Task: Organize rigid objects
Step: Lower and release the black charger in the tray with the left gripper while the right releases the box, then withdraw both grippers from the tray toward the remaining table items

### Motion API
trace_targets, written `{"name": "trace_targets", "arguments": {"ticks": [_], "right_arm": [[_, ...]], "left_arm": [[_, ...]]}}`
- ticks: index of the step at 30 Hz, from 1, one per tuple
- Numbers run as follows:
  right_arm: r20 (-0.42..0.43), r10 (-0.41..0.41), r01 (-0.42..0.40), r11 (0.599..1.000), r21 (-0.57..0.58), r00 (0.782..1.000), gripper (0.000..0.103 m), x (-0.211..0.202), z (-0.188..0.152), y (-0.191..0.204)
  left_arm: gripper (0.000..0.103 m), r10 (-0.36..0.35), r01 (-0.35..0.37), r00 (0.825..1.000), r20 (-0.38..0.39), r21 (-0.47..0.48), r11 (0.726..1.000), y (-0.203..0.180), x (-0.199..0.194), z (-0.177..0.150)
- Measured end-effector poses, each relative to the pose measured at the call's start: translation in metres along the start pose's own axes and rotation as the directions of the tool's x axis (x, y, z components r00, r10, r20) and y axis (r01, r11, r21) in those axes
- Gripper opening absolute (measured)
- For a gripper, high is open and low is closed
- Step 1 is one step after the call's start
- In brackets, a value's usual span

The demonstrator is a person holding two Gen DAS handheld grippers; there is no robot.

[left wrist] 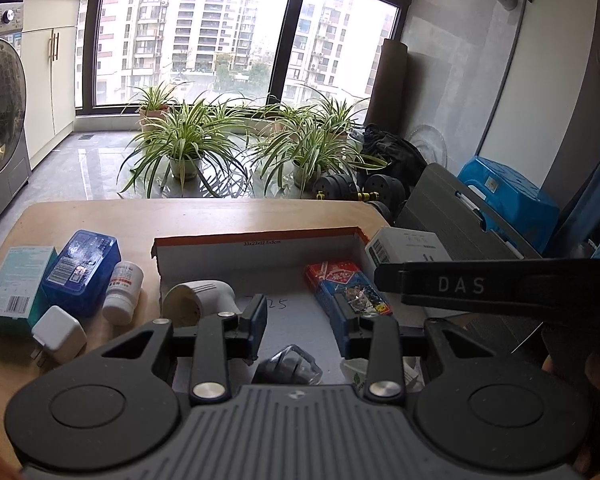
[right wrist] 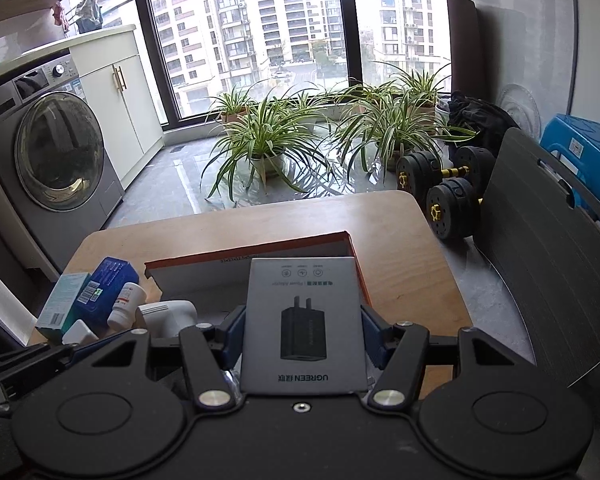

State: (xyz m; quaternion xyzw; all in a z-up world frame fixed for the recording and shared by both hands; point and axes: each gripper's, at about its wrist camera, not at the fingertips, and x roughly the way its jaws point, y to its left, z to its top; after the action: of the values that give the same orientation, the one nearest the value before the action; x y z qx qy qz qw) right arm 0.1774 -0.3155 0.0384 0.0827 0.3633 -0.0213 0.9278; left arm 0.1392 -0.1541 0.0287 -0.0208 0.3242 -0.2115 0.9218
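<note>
behind the light wooden table (left wrist: 228,220) we see tall dark-framed windows, potted spider plants (left wrist: 184,140) on the grey floor, and a silver front-loading washing machine (right wrist: 56,152) at the left of both frames.

our right gripper (right wrist: 302,332) is clamped on a flat grey charger box printed with a black plug (right wrist: 304,320), its blue-padded fingers (right wrist: 234,330) pressing the box's two sides; the box sits in the middle of the right wrist frame, over the near right part of the open shallow cardboard box with orange edges (right wrist: 260,248).

our left gripper (left wrist: 300,328) stands spread apart with nothing between its fingers, low in the left wrist frame above the cardboard box floor. inside that box we see a white plastic elbow pipe fitting (left wrist: 198,298) at the left and a red and blue printed packet (left wrist: 346,286) at the right. a small clear-capped item (left wrist: 290,364) lies just below the gripper, too hidden to identify, perhaps a little jar.

left of the cardboard box, on the table, stand a teal carton (left wrist: 14,288), a blue plastic case (left wrist: 84,268), a white pill bottle (left wrist: 122,292) and a white plug adapter (left wrist: 58,334), close together.
</note>
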Motion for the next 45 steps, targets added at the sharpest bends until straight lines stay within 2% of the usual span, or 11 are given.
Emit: {"name": "trace_targets", "arguments": {"ticks": [9, 11, 14, 16, 18, 21, 28, 32, 45], "right_arm": [[-0.056, 0.018, -0.018, 1.0, -0.003, 0.998, 0.072, 0.027, 0.005, 0.001], [-0.054, 0.018, -0.018, 1.0, -0.003, 0.998, 0.078, 0.027, 0.005, 0.002], [-0.046, 0.017, -0.017, 1.0, 0.001, 0.999, 0.078, 0.022, 0.003, 0.003], [-0.035, 0.011, -0.011, 1.0, 0.003, 0.999, 0.078, 0.015, 0.001, 0.003], [-0.022, 0.006, -0.006, 1.0, 0.01, 1.0, 0.078, 0.008, 0.0, 0.003], [0.003, -0.006, 0.006, 1.0, 0.018, 1.0, 0.079, -0.005, -0.003, 0.003], [0.04, -0.027, 0.026, 1.0, 0.016, 0.999, 0.082, -0.036, -0.017, 0.007], [0.051, -0.019, 0.017, 1.0, 0.025, 0.999, 0.087, -0.051, -0.027, 0.011], [0.021, 0.037, -0.037, 0.999, -0.011, 0.999, 0.09, -0.067, -0.056, 0.047]], "left_arm": [[0.036, -0.008, 0.007, 0.999, -0.046, -0.014, 1.0, 0.003, 0.014, -0.002], [0.036, -0.005, 0.004, 0.999, -0.05, -0.017, 1.0, 0.004, 0.014, -0.002], [0.041, 0.001, -0.003, 0.998, -0.058, -0.019, 1.0, 0.005, 0.012, -0.002], [0.055, 0.013, -0.014, 0.998, -0.06, -0.025, 1.0, 0.005, 0.01, -0.003], [0.064, 0.023, -0.025, 0.998, -0.058, -0.027, 0.999, 0.005, 0.005, -0.003], [0.083, 0.052, -0.054, 0.996, -0.068, -0.023, 0.998, 0.006, -0.002, -0.004], [0.103, 0.105, -0.107, 0.992, -0.074, -0.024, 0.994, 0.01, -0.02, -0.007], [0.103, 0.119, -0.121, 0.99, -0.073, -0.023, 0.992, 0.014, -0.033, -0.012], [0.103, 0.205, -0.211, 0.976, -0.079, -0.075, 0.975, 0.054, -0.071, -0.031]]}}
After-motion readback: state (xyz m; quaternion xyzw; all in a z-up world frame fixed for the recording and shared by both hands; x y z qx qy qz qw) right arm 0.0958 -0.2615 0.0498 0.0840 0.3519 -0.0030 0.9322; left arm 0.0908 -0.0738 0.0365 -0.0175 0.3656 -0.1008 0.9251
